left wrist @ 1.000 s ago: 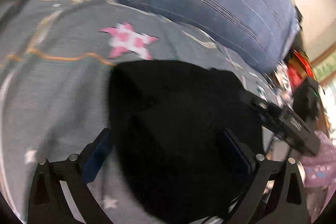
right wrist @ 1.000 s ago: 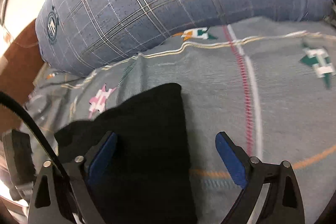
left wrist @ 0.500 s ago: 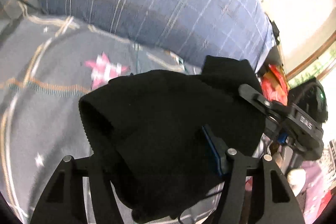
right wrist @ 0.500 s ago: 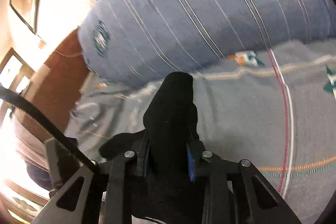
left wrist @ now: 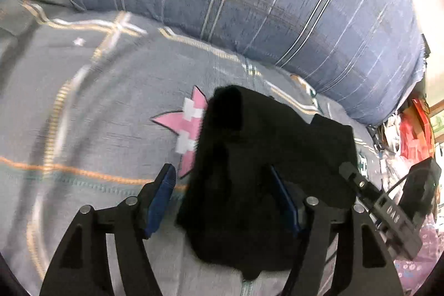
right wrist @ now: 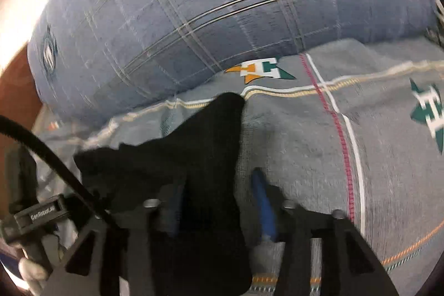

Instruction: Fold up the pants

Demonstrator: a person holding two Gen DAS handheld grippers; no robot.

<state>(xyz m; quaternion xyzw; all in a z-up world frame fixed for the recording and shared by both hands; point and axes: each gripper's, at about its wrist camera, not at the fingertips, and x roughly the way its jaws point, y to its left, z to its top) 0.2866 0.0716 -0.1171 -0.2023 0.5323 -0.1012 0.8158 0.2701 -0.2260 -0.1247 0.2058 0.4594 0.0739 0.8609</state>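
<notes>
The black pants [left wrist: 263, 143] lie bunched in a raised ridge on the grey patterned bedsheet [left wrist: 83, 115]. My left gripper [left wrist: 222, 185] straddles their near end and its jaws are opening. Its left pad [left wrist: 162, 196] stands clear of the cloth, while its right pad [left wrist: 283, 201] is at the cloth's edge. In the right wrist view the pants [right wrist: 194, 146] run up between the jaws of my right gripper [right wrist: 219, 185], which are also opening. The right pad [right wrist: 263, 207] is off the fabric and the left one is hidden behind it.
A big blue plaid pillow [left wrist: 249, 4] [right wrist: 194, 4] lies along the far side of the bed. A pink star print [left wrist: 183, 126] shows beside the pants. Clutter with a red bag [left wrist: 413, 129] sits off the bed's right end. Brown wood [right wrist: 14, 90] borders the left.
Both grippers closed on the flat pants and lifted a fold, then their jaws parted again. The cloth now stands loose between the pads, and the left gripper has shifted across the bed.
</notes>
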